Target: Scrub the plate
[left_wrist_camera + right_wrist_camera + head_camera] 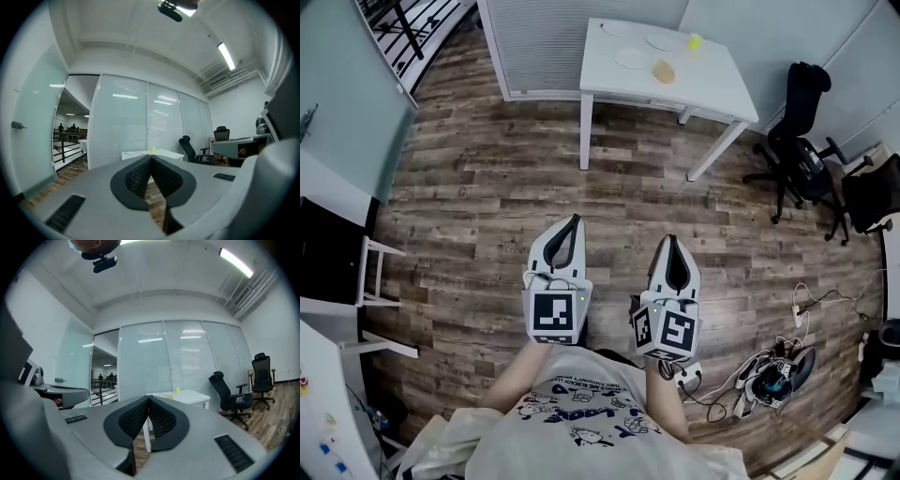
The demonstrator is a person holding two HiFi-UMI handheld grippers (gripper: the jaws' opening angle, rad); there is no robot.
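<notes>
You hold both tools level and side by side in front of your chest, pointed across the wood floor [487, 187] at the white table [712, 89] on the far side. That looks like a carrying posture, because nothing to work on is within reach yet. The plate [632, 58] lies on that far table top, well apart from both tools. A tan pad [663, 71], probably the scrubber, sits just to its right, and a small yellow cup [695, 41] stands farther back. Two more pale plates seem to lie beyond it. Your left gripper [575, 221] has its jaws pressed together along a single line, with nothing between them. Your right gripper [672, 240] is likewise fully closed and empty. A black office chair [802, 141] stands to the right of the table.
</notes>
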